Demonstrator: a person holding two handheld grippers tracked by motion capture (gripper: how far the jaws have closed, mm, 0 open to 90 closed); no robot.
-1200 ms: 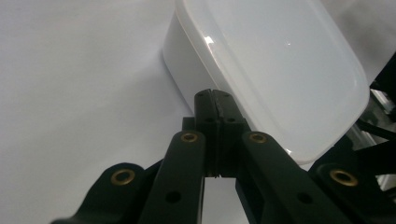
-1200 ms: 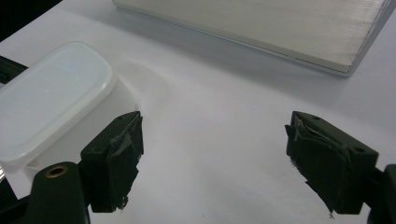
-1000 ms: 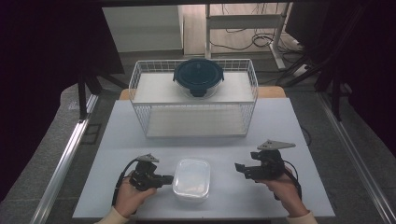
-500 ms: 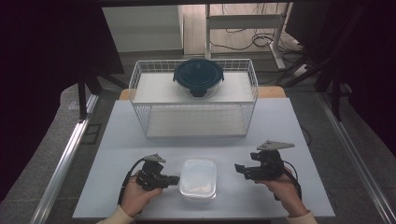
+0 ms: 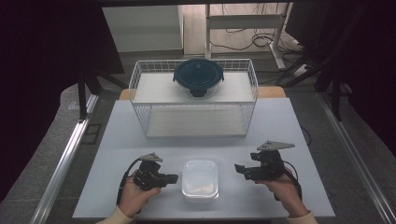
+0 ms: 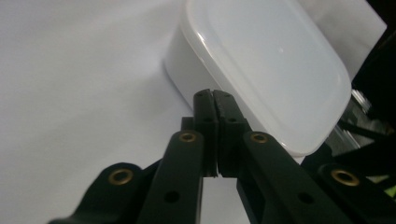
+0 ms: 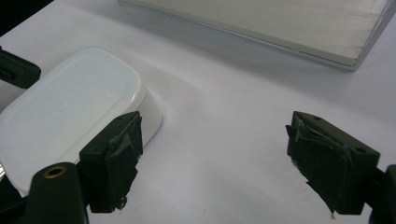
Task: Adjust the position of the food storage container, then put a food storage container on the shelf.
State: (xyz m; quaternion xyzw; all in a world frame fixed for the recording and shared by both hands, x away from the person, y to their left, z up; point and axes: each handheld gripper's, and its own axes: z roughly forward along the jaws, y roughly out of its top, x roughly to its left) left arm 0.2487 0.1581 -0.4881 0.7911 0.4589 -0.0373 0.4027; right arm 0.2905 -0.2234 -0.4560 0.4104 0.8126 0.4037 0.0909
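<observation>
High view, container: the translucent white rectangular plastic container with its lid on (image 5: pixel 200 179) sits on the white table (image 5: pixel 289 126) near your edge, between your two grippers.
High view, left gripper: your left gripper (image 5: pixel 173 178) lies level, its tips just beside the container's left side; whether they touch it cannot be told here.
High view, right gripper: your right gripper (image 5: pixel 239 170) points at the container's right side and stands clearly apart from it.
High view, behind: a white wire basket rack (image 5: pixel 140 88) stands at the far side of the table, with a round glass bowl under a dark blue lid (image 5: pixel 198 76) on its upper shelf.
Left gripper view: your jaws are pressed together with nothing between them, tips right at the container (image 6: pixel 261 65) wall below the lid's rim.
Right gripper view: your jaws stand wide apart and empty; the container (image 7: pixel 70 112) lies off to the left, beyond the left jaw.
</observation>
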